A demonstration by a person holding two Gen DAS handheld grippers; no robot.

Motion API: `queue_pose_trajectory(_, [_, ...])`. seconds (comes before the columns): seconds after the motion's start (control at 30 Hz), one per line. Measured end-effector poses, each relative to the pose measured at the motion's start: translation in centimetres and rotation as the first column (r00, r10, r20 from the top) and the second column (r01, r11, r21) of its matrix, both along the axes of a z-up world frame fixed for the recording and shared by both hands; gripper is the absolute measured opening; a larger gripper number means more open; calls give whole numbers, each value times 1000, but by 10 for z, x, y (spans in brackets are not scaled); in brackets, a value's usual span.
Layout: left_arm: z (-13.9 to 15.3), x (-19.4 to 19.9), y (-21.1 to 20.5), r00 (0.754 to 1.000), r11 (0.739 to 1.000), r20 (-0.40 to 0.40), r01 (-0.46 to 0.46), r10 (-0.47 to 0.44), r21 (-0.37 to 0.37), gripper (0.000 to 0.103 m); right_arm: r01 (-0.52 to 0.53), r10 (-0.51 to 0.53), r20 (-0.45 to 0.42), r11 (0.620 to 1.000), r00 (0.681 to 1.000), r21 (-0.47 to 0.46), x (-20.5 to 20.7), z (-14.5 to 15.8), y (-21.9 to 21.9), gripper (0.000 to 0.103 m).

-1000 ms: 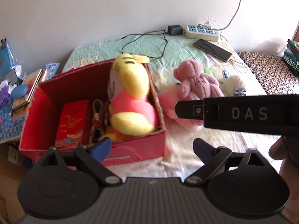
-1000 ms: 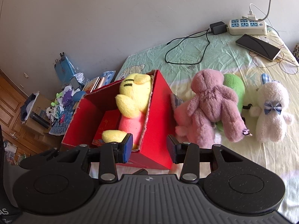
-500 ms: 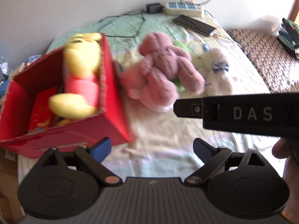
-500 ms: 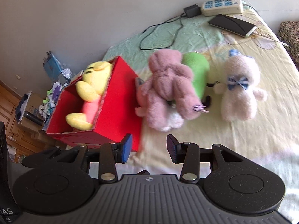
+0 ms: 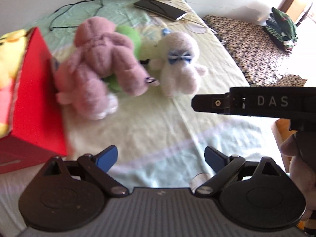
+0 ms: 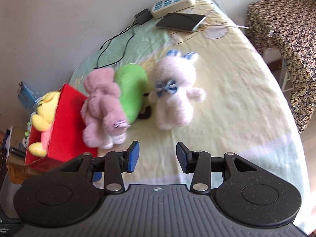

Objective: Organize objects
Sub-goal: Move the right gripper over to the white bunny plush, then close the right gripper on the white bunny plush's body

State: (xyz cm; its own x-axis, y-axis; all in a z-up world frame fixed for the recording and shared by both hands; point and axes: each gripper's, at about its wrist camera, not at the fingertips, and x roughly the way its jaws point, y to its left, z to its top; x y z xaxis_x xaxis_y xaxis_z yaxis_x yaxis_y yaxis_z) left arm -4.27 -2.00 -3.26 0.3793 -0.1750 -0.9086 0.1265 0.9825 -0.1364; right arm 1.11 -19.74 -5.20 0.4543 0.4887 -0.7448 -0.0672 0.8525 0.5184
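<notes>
Bedsheet (image 6: 227,102): pale yellow and mint cotton, creased, covering the bed that bears everything listed.

Red box (image 6: 65,122): stiff cardboard, open-topped, at the left side of the bed. Its near corner is cut off by the frame edge in the left wrist view.

Yellow plush (image 6: 44,110): soft pile, pink body, lying inside the red box; only head, one arm and one foot show above the wall.

Pink plush (image 5: 98,63): fuzzy, long-limbed, face down, pressed against the box's outer wall and blurred in both views.

Green plush (image 6: 132,86): smooth rounded form, largely covered by the pink plush; its shape cannot be made out.

White plush (image 6: 173,98): fleecy, blue-striped ears and blue bow, just beside the green one.

Power strip (image 6: 173,4), black adapter (image 6: 143,16) with cable, and dark phone (image 6: 180,21): hard plastic, at the far end by the wall.

Patterned cloth (image 6: 286,29): brown floral, off the bed to the right.

Left gripper (image 5: 160,156): black, blue-padded fingers spread wide, empty, above bare sheet.

Right gripper (image 6: 157,156): fingers moderately apart, empty, touching nothing, near the pink plush's feet. Its side bar and the person's hand (image 5: 302,169) show in the left view.
</notes>
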Motion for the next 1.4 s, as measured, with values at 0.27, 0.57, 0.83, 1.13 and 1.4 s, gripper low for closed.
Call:
queue_pose_trajectory(0.27, [-8, 31, -40, 996, 996, 47, 80, -78, -33, 95, 66, -66, -14, 998, 998, 13, 27, -13, -31, 45])
queue_pose_trajectory(0.57, [-22, 66, -63, 983, 991, 124, 132, -135, 36, 90, 58, -55, -47, 996, 997, 63, 63, -31, -39, 44])
queue_pose_trajectory(0.83, [-33, 92, -53, 985, 994, 137, 101, -105, 38, 78, 9, -3, -52, 993, 999, 114, 88, -45, -31, 44])
queue_pose_trajectory(1.13, [-51, 118, -49, 993, 996, 99, 64, -69, 59, 71, -61, 68, -21, 974, 998, 218, 103, -52, -18, 45])
queue_pose_trajectory(1.4, [-55, 121, -49, 994, 994, 96, 47, -56, 94, 53, -122, 121, 19, 967, 992, 222, 101, -46, -10, 27])
